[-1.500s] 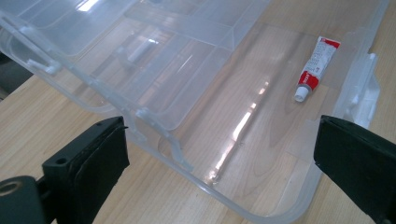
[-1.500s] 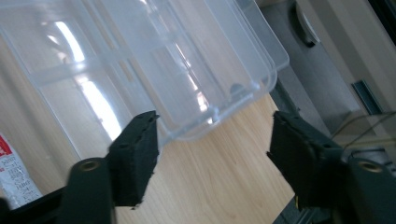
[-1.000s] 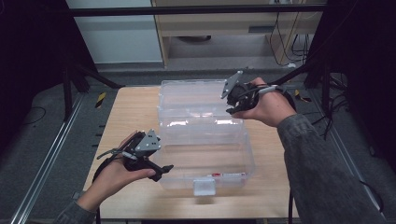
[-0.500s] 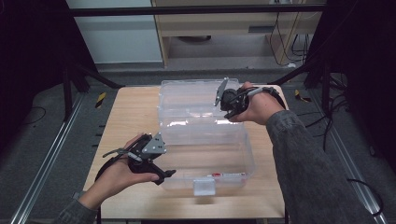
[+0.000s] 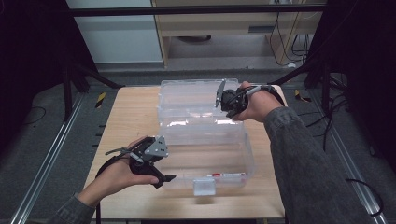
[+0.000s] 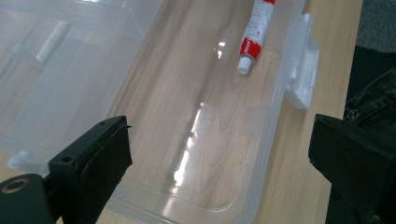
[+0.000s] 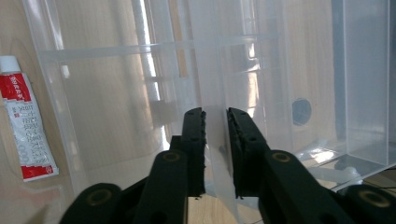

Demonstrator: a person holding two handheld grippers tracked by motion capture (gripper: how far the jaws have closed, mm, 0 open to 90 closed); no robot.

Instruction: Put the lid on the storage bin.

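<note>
Clear plastic storage box (image 5: 205, 154) sits mid-table, lid (image 5: 191, 100) raised at far side. Right gripper (image 5: 224, 99) pinches lid's edge; left gripper (image 5: 161, 175), jaws wide apart, empty, at box's near-left. Toothpaste tube (image 6: 254, 35) inside. Prob. light, thin, flexy, slick: grip rim/edge.

left gripper (image 5: 156, 169): fingers spread wide, held low | right gripper (image 5: 223, 99): fingers nearly closed, arm extended forward
</note>
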